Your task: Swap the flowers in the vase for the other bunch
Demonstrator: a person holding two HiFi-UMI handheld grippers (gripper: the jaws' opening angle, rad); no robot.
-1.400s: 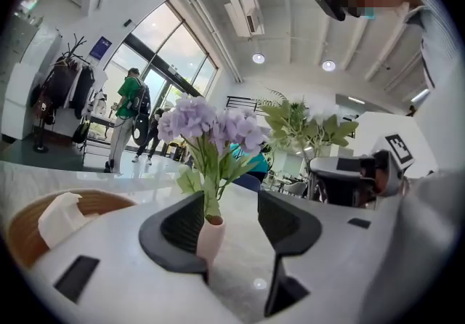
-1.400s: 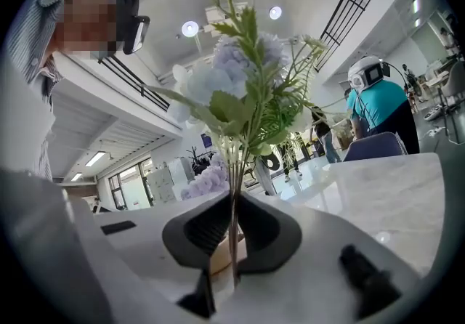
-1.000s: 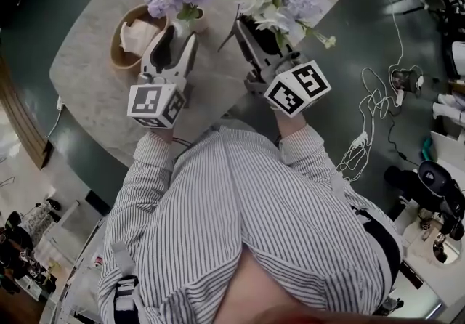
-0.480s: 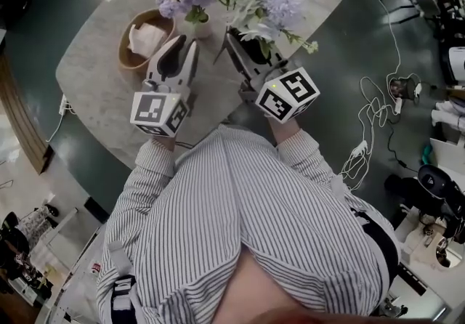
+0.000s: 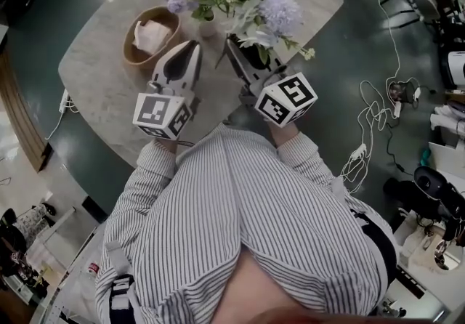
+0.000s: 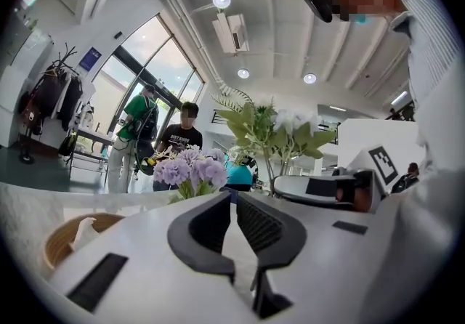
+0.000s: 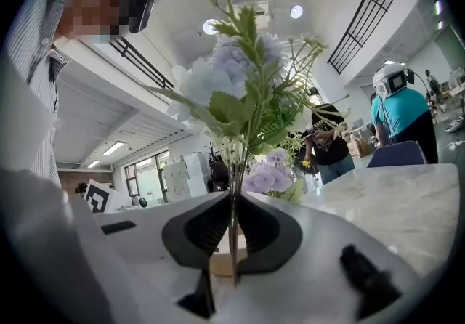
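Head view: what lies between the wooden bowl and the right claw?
The left claw, jaws just closed on nothing, sits between wooden bowl and right claw in the head view.

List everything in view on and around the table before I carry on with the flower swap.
grey marble-look oval table: one, grey, centre of the head view
round brown wooden bowl: one, brown, left part of the table
crumpled white paper: one, white, inside the bowl
small pale vase: one, pale, right of the bowl
purple flowers: one small bunch, purple, in the vase
bunch of white, lilac and green flowers: one, upright, stems between the right tongs
white cables: several, white, dark floor right of the table
bystanders: several, far background
left tongs: white and black, have just been closing, now shut with nothing between them
right tongs: shut on the bunch's stems
striped shirt: grey-and-white, bottom of the head view
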